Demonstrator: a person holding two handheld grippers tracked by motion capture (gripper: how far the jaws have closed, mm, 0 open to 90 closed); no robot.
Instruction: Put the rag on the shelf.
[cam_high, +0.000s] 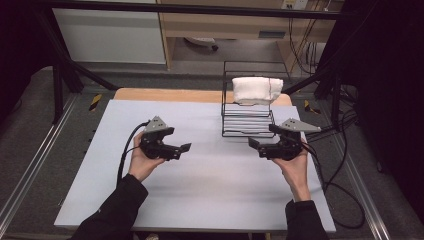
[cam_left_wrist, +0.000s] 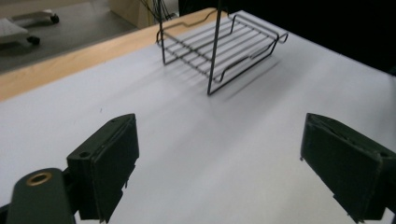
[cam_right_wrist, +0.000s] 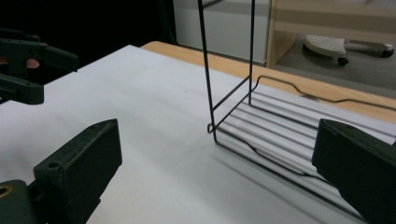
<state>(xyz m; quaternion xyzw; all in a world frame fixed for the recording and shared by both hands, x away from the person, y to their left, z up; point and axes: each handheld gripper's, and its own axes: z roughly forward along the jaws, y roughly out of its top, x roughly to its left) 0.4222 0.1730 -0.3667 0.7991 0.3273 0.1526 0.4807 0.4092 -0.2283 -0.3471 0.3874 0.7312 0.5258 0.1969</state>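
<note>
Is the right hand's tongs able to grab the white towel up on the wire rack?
Probably yes. The right tongs stand open and empty beside the wire rack, and the white towel lies on its top shelf, with nothing covering it.

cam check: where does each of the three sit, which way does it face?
High view: above the near table edge, facing forward and down; both forearms, left gripper, right gripper.
Left gripper view: on that gripper, along its open jaws to the wire rack.
Right gripper view: along its open jaws to the rack; left gripper at far left.
All share the rack.
</note>
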